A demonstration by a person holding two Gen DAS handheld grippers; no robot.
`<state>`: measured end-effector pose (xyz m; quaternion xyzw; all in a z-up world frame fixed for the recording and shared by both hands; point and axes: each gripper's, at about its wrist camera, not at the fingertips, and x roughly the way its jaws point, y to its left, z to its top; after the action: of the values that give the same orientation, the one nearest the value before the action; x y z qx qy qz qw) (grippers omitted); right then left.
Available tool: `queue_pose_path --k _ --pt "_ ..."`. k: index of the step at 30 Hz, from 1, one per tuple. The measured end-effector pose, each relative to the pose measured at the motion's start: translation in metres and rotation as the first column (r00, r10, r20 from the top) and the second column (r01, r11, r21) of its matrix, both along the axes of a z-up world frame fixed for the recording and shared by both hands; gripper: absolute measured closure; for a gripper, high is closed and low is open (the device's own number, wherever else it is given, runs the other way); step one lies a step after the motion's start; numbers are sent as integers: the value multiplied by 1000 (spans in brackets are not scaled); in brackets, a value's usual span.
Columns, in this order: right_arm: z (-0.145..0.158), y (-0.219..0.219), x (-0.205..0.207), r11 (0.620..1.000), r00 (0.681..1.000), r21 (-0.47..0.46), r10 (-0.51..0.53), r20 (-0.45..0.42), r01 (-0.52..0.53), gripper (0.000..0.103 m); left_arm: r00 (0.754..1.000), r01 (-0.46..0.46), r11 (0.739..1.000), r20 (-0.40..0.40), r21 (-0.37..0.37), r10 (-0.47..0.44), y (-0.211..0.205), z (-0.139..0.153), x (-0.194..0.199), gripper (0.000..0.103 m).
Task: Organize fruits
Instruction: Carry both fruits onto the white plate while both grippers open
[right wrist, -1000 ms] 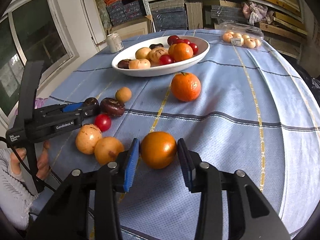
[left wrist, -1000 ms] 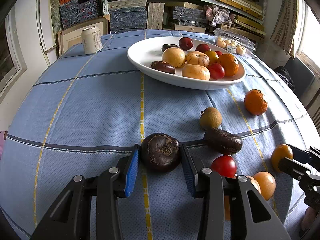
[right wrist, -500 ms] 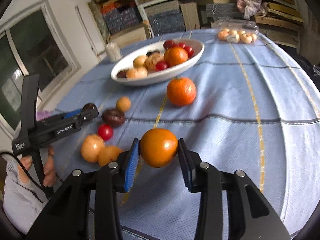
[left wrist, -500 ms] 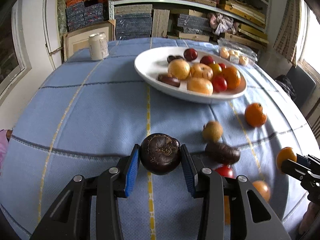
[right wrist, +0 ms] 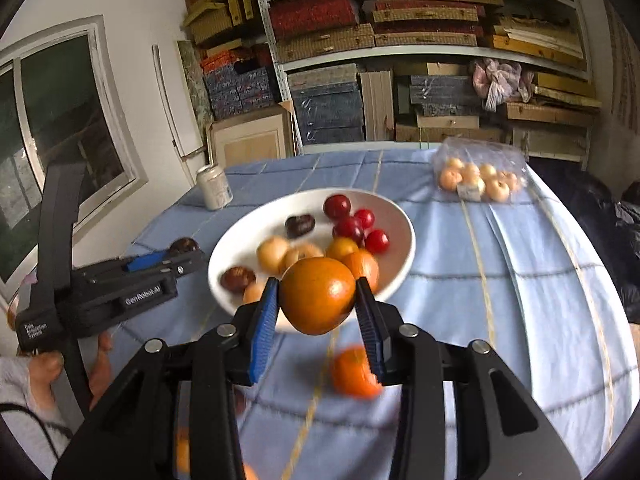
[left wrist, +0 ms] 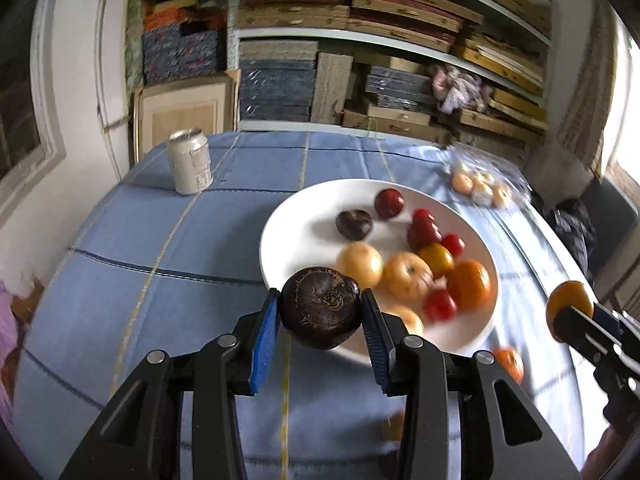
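My left gripper [left wrist: 320,320] is shut on a dark purple round fruit [left wrist: 320,312] and holds it in the air at the near rim of the white bowl [left wrist: 288,216]. My right gripper [right wrist: 318,304] is shut on an orange fruit [right wrist: 318,294], raised above the table before the same bowl [right wrist: 396,248]. The bowl holds several fruits: pale apples, oranges, red and dark ones. The right gripper and its orange fruit show at the right edge of the left wrist view [left wrist: 568,308]. The left gripper shows at the left of the right wrist view [right wrist: 184,252].
A tangerine [right wrist: 354,372] lies on the blue tablecloth below my right gripper. A drink can [left wrist: 190,166] stands at the back left. A clear bag of small fruits [right wrist: 476,176] lies at the back right. Shelves of stacked boxes stand behind the table.
Both grippers have lifted their fruits off the table and moved forward to the bowl's near rim. The loose fruits on the cloth have dropped out of view.
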<state>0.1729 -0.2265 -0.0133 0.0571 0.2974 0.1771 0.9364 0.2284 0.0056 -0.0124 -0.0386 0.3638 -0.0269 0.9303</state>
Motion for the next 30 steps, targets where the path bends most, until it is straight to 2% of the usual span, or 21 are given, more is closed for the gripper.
queue_pose_path --k 6,14,15,16,17,18,22,24,30 --pt "-21 30 37 1000 1000 -21 23 -16 -23 65 997 -60 996 -48 -59 58 17 -21 40 62" --pt "-44 36 48 999 1000 -54 4 -4 -4 64 998 -29 998 -60 -63 25 14 -34 53 62" --pt "-43 35 46 998 1000 -59 1 8 -1 60 998 -25 998 -56 -61 22 13 -34 53 62" --pt "-43 36 44 998 1000 -61 -4 25 5 42 998 -21 998 -54 -61 18 13 -34 52 62" --pt "-40 35 41 998 999 -64 -10 46 13 36 999 -15 998 -52 -62 12 12 -33 51 62" --pt "-38 34 40 998 998 -63 -12 59 16 34 999 -14 998 -47 -59 11 12 -32 50 62" --pt "-26 30 31 998 993 -61 -18 117 26 34 1000 -12 1000 -11 -26 12 8 -25 44 52" --pt "-21 25 27 998 990 -54 -25 136 33 34 1000 -7 1000 5 -26 7 6 -19 40 44" --pt "-12 9 19 997 985 -30 -69 160 75 33 1000 12 999 16 -31 -11 8 -10 27 43"
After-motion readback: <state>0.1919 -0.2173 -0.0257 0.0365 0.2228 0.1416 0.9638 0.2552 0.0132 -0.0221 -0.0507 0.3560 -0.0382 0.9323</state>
